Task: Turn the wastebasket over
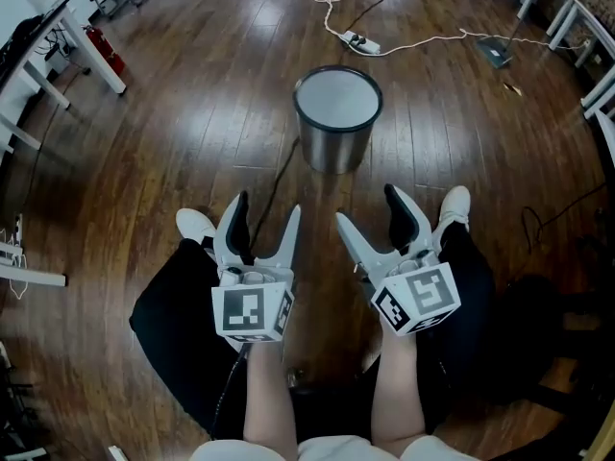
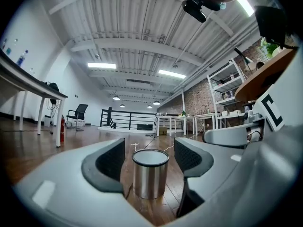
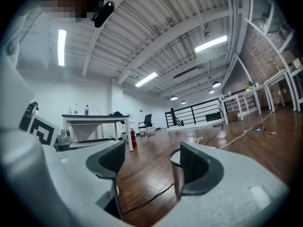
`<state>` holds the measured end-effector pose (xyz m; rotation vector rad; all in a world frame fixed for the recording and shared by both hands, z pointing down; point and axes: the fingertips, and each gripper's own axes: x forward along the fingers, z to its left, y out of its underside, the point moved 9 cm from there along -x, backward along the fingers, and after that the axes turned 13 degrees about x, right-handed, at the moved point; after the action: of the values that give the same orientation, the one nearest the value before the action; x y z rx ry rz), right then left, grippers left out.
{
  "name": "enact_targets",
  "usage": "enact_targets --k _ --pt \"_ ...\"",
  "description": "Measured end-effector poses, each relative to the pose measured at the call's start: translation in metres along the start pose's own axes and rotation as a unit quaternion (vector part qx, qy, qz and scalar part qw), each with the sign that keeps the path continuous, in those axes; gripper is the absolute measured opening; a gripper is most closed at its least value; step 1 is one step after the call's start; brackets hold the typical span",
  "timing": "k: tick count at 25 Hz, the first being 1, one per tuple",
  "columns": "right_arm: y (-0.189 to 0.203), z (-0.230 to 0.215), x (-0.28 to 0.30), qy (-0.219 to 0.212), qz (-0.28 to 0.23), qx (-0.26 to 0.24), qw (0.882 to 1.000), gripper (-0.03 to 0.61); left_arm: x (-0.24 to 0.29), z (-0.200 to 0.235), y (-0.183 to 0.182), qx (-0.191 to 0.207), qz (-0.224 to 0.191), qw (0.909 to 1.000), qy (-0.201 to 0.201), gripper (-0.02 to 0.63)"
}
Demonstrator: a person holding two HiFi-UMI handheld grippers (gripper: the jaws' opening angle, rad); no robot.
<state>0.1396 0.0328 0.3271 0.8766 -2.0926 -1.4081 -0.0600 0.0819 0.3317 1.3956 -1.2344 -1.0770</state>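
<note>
The wastebasket (image 1: 336,118) is a brushed steel cylinder with a dark rim, standing on the wooden floor ahead of me; its top face shows as a pale grey disc. My left gripper (image 1: 267,207) hovers short of it, jaws open and empty, not touching. In the left gripper view the wastebasket (image 2: 150,174) stands framed between the two pads of the left gripper (image 2: 150,157), further off. My right gripper (image 1: 368,206) is also open and empty beside the left one. In the right gripper view the wastebasket (image 3: 176,174) is mostly hidden behind the right jaw of the right gripper (image 3: 151,162).
A black cable (image 1: 279,176) runs along the floor from the basket toward my feet. A power strip (image 1: 360,41) with white cord lies beyond it. White table legs (image 1: 91,51) and a red extinguisher (image 1: 104,51) stand at far left. My shoes (image 1: 195,224) flank the grippers.
</note>
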Motion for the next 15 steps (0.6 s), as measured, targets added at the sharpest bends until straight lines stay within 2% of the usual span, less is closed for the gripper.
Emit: enact_targets --k 3,6,15 --pt "0.002 -0.017 0.027 0.009 0.016 0.01 1.0 0.35 0.025 0.013 0.012 -0.011 0.019 0.9997 -0.01 0.333" --pt "-0.006 -0.031 0.052 0.014 0.02 -0.018 1.0 0.35 0.056 0.027 0.025 -0.017 0.022 0.9996 -0.01 0.327" --pt "-0.041 -0.058 0.137 0.017 0.048 -0.114 0.992 0.35 0.16 0.064 0.014 0.032 0.008 0.9979 0.056 0.327"
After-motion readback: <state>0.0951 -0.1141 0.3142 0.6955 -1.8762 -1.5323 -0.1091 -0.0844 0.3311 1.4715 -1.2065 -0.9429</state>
